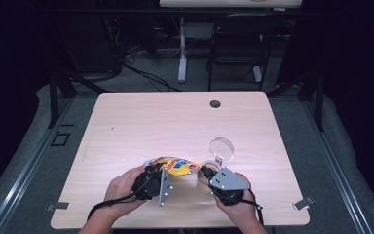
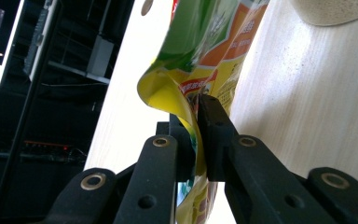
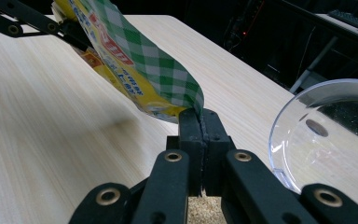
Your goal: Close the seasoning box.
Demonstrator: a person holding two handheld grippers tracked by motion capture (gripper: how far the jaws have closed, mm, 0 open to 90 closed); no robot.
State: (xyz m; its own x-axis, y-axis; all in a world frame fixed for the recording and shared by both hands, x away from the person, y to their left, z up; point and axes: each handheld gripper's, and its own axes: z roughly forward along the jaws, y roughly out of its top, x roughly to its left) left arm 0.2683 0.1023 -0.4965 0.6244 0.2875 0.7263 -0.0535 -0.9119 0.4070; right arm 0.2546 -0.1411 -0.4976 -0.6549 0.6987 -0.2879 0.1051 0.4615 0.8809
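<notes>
Left gripper [image 1: 152,181] has its jaws clamped on one edge of a yellow-green snack bag [image 1: 177,165]; in the left gripper view [image 2: 197,135] the foil edge of the snack bag [image 2: 200,51] curls between the two black jaws, pinched tight. Right gripper [image 1: 214,178] is closed on the opp. end of the same bag: right gripper view [image 3: 200,128] shows the jaws pressed together on a corner of the green-check panel [image 3: 140,60], no gap visible. Bag thus spans between the 2 grippers, lifted off the light wood table [image 1: 175,117] w/ a soft shadow on the wood beneath it, tilted up toward the left gripper's side.

Just beyond the right gripper & slightly to its outer side stands a clear plastic container w/ a round hinged lid [image 1: 221,148] raised open; its transparent rim [image 3: 284,140] sits right beside the right jaws. Whether the container touches the bag, can't tell. Sandy granular stuff shows low between the right gripper's arms and at the top corner of the left gripper view [image 2: 331,11].

Person's hands wrap both gripper bodies near the table's front edge; grey plates on top, cables trailing back.
</notes>
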